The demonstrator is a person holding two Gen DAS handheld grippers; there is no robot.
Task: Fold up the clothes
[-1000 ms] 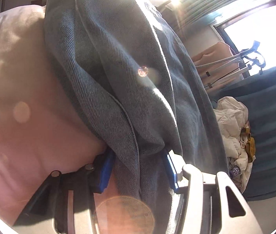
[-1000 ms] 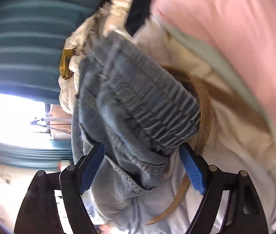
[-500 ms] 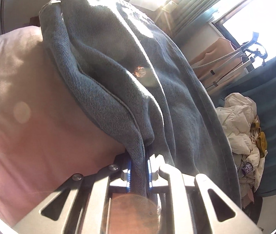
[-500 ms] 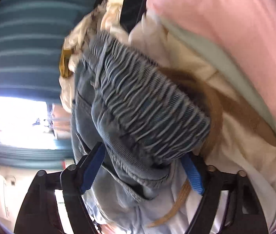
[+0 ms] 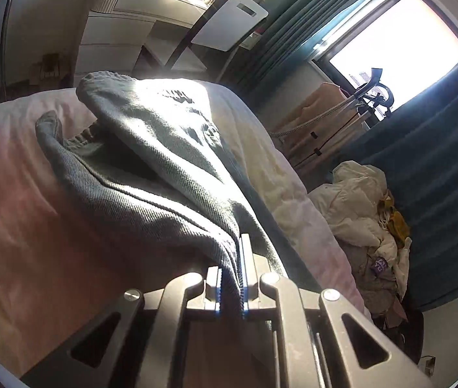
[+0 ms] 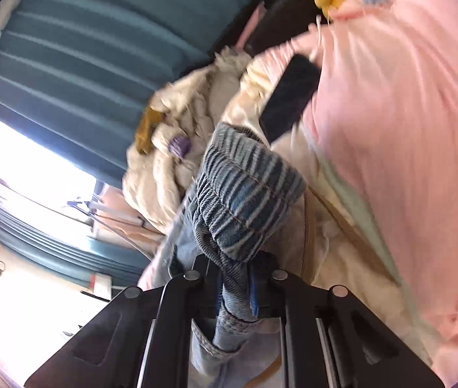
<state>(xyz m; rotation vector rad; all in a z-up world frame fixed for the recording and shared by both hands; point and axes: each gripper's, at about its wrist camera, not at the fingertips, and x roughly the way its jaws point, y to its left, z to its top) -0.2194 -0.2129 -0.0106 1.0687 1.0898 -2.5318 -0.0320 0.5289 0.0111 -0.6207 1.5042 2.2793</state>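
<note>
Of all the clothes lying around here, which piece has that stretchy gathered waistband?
The blue denim garment clamped in the right gripper. Its ribbed elastic band stands out; the cream clothes heaped behind it show no such band.

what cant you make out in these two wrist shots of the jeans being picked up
- Left wrist: the jeans drape toward the lens, hiding the bedding under them.
- Right wrist: the elastic waistband bunches between the pads, covering the rest of the garment.
- Right wrist: the clothes pile is motion-blurred.

Legible text – almost none

Purple tag (image 5: 378, 264) in the clothes heap (image 5: 358, 207) – pale letters, too small to read
</note>
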